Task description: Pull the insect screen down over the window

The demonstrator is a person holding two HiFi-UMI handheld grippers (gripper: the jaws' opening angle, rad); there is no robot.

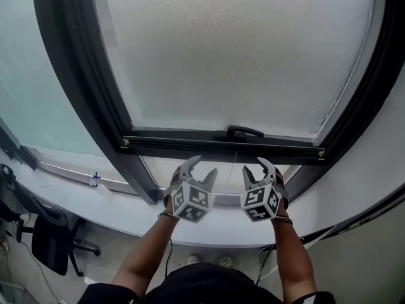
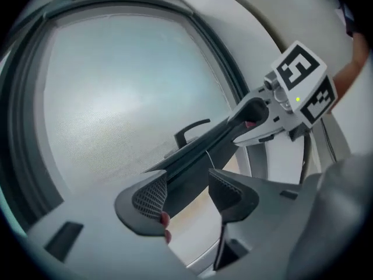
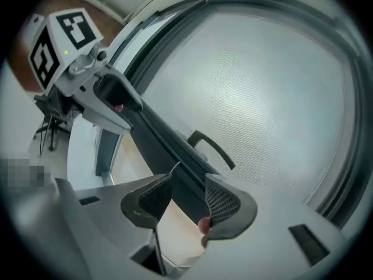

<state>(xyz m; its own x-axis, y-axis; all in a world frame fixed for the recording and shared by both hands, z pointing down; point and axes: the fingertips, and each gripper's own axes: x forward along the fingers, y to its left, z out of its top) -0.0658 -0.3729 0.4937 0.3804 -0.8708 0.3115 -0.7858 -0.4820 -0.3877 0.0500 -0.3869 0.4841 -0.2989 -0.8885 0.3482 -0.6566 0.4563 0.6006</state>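
Fingers (image 2: pixel 151 196) of my left gripper (image 1: pixel 202 166) stand moderately apart with nothing between the pads. The right gripper (image 1: pixel 256 166) is in the same condition, its fingers (image 3: pixel 224 203) parted and empty. Both grippers sit side by side just below the screen's lower edge, not touching it. The dark window frame (image 1: pixel 82 75) surrounds the insect screen (image 1: pixel 240 56), whose grey mesh covers most of the opening. The screen's dark bottom bar (image 1: pixel 190 145) lies level above the white sill (image 1: pixel 95 201), with an uncovered strip of window beneath it. A black handle (image 1: pixel 243 130) sits at mid-bar, and a thin cord (image 1: pixel 235 163) hangs below it between my grippers.
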